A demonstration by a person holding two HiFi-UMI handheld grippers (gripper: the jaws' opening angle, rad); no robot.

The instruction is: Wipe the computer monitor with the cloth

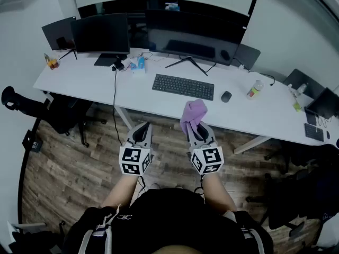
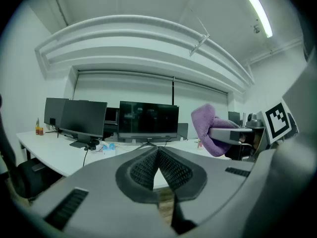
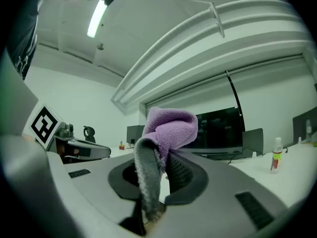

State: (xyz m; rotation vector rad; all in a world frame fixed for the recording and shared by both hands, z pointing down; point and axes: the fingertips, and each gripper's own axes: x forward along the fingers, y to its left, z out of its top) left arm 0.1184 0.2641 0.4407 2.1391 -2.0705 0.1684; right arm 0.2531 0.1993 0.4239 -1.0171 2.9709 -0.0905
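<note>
Along the far wall a long white bench (image 1: 159, 102) carries a wide dark computer monitor (image 1: 196, 36) with a keyboard (image 1: 183, 86) in front of it. The right tool (image 1: 195, 127) is closed on a purple cloth (image 1: 193, 111), at the near edge of the bench, well apart from the monitor. The left tool (image 1: 144, 130) is just beside it on the left, its jaws together with nothing between them.

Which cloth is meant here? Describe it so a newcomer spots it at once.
In front of the long white desk, over the wooden floor, the right gripper is clamped on the cloth. It is a bunched, fluffy purple wad; the left gripper beside it holds nothing.
</note>
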